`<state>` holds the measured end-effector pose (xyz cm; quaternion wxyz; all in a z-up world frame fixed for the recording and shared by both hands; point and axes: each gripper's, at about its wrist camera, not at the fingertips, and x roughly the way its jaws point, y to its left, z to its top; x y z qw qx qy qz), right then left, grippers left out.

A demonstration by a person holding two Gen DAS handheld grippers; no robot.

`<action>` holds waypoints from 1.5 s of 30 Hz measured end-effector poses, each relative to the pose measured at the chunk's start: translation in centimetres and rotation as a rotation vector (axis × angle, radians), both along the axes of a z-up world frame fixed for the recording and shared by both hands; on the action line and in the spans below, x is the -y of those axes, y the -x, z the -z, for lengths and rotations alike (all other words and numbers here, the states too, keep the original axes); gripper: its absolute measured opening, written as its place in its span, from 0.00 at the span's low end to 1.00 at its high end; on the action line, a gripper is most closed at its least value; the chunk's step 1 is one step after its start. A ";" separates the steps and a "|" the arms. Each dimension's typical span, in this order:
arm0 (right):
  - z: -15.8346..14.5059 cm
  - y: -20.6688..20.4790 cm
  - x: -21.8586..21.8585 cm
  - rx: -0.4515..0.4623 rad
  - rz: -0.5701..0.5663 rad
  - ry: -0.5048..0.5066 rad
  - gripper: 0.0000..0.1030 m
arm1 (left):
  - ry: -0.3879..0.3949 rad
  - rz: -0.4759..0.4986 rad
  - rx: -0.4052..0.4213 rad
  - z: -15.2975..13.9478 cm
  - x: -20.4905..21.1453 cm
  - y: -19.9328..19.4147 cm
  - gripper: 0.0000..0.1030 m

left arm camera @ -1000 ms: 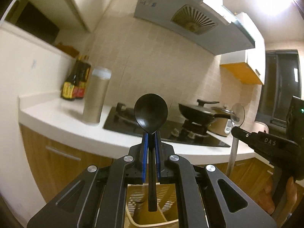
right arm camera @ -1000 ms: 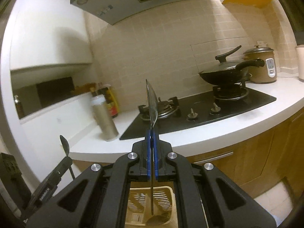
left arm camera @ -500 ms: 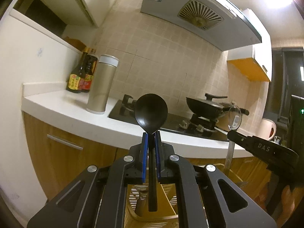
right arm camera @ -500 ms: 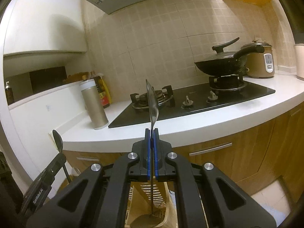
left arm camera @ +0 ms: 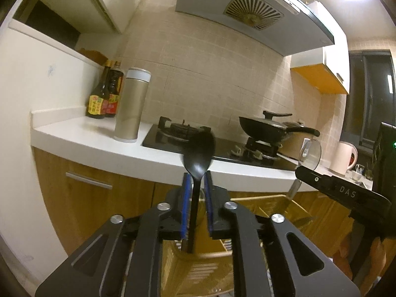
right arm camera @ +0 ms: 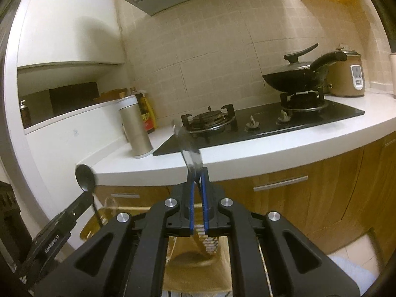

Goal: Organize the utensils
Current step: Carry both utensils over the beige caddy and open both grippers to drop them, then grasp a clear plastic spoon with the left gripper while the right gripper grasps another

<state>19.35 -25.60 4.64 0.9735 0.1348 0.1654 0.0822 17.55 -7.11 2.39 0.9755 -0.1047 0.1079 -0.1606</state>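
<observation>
In a dim kitchen, we hold two utensils above a beige slotted plastic utensil basket (left arm camera: 198, 269) that sits below a white countertop (left arm camera: 99, 133).

In the left wrist view, our left gripper (left arm camera: 197, 193) has its blue-padded fingers apart, with a clear gap on each side of the handle of a black plastic spoon (left arm camera: 199, 152). The spoon stands with its long axis near vertical, bowl up and leaning slightly right, handle pointing down into the basket; its bowl is blurred. A second ago the same fingers were clamped tight on that handle and the bowl stood sharp and straight.

In the right wrist view, our right gripper (right arm camera: 197, 185) also shows its pads spread. A shiny metal spoon (right arm camera: 189, 153) rises from between them, bowl tilted up and to the left, its lower end running down toward the basket (right arm camera: 195, 264); whether the pads touch it, we cannot tell. Earlier it stood upright and edge-on, pinched between closed pads.

Both cameras now sit lower against the wooden cabinet fronts (left arm camera: 81, 198) than before. On the countertop stand a tall gold steel thermos (left arm camera: 132, 104) and dark sauce bottles (left arm camera: 105, 94); beyond them a black gas hob (right arm camera: 259, 123) carries a black lidded wok (right arm camera: 297, 74).
</observation>
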 end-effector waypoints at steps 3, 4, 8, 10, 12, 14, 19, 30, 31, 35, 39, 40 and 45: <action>0.2 0.7 -0.2 -0.012 -0.011 0.014 0.07 | -0.005 0.008 -0.015 0.0 -0.3 0.5 0.28; 0.3 1.1 -0.2 -0.020 -0.014 0.018 0.11 | -0.006 0.010 -0.024 0.0 -0.4 0.6 0.28; 0.2 2.7 0.1 -0.027 -0.019 0.000 0.49 | 0.018 0.033 -0.072 0.0 -1.5 1.3 0.32; 0.0 3.8 0.3 -0.032 -0.004 0.003 0.51 | 0.033 0.045 -0.089 -0.2 -2.0 1.8 0.36; -0.3 4.8 0.4 -0.049 -0.005 0.006 0.51 | 0.037 0.057 -0.109 -0.5 -2.4 2.6 0.36; -0.6 5.7 0.4 -0.074 0.008 0.015 0.51 | 0.038 0.078 -0.133 -0.8 -2.7 3.2 0.37; -1.3 7.3 0.2 -0.216 -0.047 0.034 0.51 | -0.006 0.193 -0.266 -1.9 -2.2 4.1 0.41; 3.1 11.1 -1.2 -0.626 -0.135 0.080 0.47 | -0.095 0.348 -0.416 -1.0 0.8 6.7 0.42; 3.5 11.4 -1.3 -0.646 -0.138 0.083 0.40 | -0.104 0.354 -0.422 -0.8 1.0 6.9 0.42; 5.2 12.5 -1.7 -0.700 -0.135 0.109 0.36 | -0.114 0.356 -0.462 0.0 0.6 7.3 0.42; 6.6 12.7 -2.0 -0.759 -0.143 0.117 0.34 | -0.115 0.371 -0.564 1.7 0.0 6.8 0.42; 7.0 12.8 -2.0 -0.776 -0.152 0.110 0.32 | -0.121 0.377 -0.603 2.3 0.1 6.5 0.42; 9.3 13.5 -2.8 -0.886 -0.224 0.049 0.25 | -0.125 0.422 -0.725 5.3 1.0 5.3 0.42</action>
